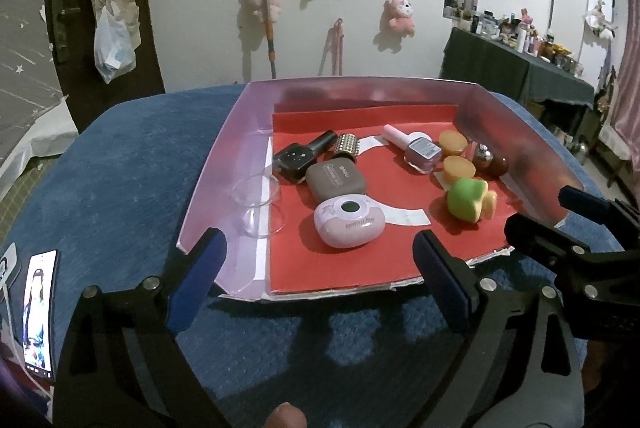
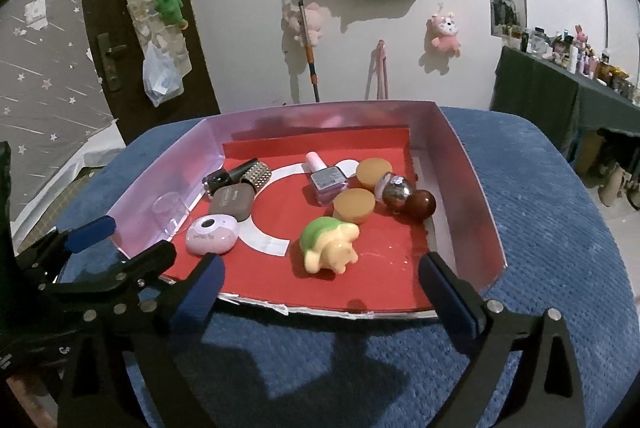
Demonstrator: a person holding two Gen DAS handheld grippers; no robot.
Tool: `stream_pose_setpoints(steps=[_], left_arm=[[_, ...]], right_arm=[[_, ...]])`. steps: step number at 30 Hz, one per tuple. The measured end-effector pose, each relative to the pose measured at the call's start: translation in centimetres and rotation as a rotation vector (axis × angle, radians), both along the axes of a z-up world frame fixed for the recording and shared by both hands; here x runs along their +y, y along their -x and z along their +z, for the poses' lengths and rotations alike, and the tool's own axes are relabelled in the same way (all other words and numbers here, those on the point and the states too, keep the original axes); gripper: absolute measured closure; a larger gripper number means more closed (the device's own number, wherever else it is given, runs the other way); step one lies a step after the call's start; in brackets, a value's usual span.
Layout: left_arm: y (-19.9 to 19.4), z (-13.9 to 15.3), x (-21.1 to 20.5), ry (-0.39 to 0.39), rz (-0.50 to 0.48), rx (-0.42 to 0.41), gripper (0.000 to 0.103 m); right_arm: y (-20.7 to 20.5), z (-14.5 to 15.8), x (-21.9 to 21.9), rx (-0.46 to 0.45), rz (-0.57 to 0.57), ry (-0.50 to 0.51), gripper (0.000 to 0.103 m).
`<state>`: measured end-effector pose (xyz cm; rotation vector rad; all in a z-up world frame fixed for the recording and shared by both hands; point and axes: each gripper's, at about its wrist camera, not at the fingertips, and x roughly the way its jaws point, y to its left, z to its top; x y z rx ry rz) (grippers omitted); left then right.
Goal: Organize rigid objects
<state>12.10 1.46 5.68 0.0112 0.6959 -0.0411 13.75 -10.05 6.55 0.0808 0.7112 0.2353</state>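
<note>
A pink-walled tray [image 1: 224,164] [image 2: 472,188] with a red floor lies on a blue cushion. It holds a clear glass cup [image 1: 260,206], a pink oval device [image 1: 349,222] [image 2: 210,234], a brown case [image 1: 336,182], a black bottle [image 1: 304,156], a lilac nail polish bottle [image 2: 326,180], two orange caps [image 2: 354,204], a brown ball [image 2: 420,204] and a green-and-yellow toy [image 2: 328,244]. My left gripper [image 1: 318,244] hovers open at the tray's near left edge. At the near right edge my right gripper [image 2: 320,264] is open too. Neither holds anything.
The blue cushion [image 1: 120,188] surrounds the tray. A phone [image 1: 38,312] lies at its left edge. Behind stand a white wall with hanging plush toys and bags, and a dark door. A dark table [image 1: 520,76] crowded with bottles stands at the right.
</note>
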Motion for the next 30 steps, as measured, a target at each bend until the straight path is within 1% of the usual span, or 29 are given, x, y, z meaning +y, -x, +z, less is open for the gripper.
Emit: stream_pose_setpoints(steps=[2,4,9,14,18,22,30], left_arm=[[0.1,-0.2,0.1,0.006,-0.001,0.008,0.002],[0.1,-0.6,0.3,0.017,0.004,0.022,0.001],[0.2,-1.2,0.7,0.024,0.021,0.035,0.001],[0.3,-1.4,0.6,0.003,0.032,0.031,0.001],[0.0,-1.7,0.5,-0.006,0.031,0.038,0.000],[-0.2,-1.9,0.7,0.002,0.032,0.041,0.000],[-0.3,-2.1,0.7,0.002,0.031,0.049,0.000]], right_arm=[[0.2,-0.1,-0.1,-0.006,-0.003,-0.003,0.000],[0.2,-0.3,-0.2,-0.007,-0.006,-0.009,0.000],[0.2,-0.8,-0.3,0.001,-0.017,-0.011,0.000],[0.1,-1.3,-0.2,0.013,-0.027,-0.006,0.000],[0.1,-1.7,0.1,0.002,-0.039,0.025,0.000],[0.1,-2.0,0.5,-0.001,-0.041,0.053,0.000],[0.1,-2.2,0.8,0.002,-0.041,0.069,0.000]])
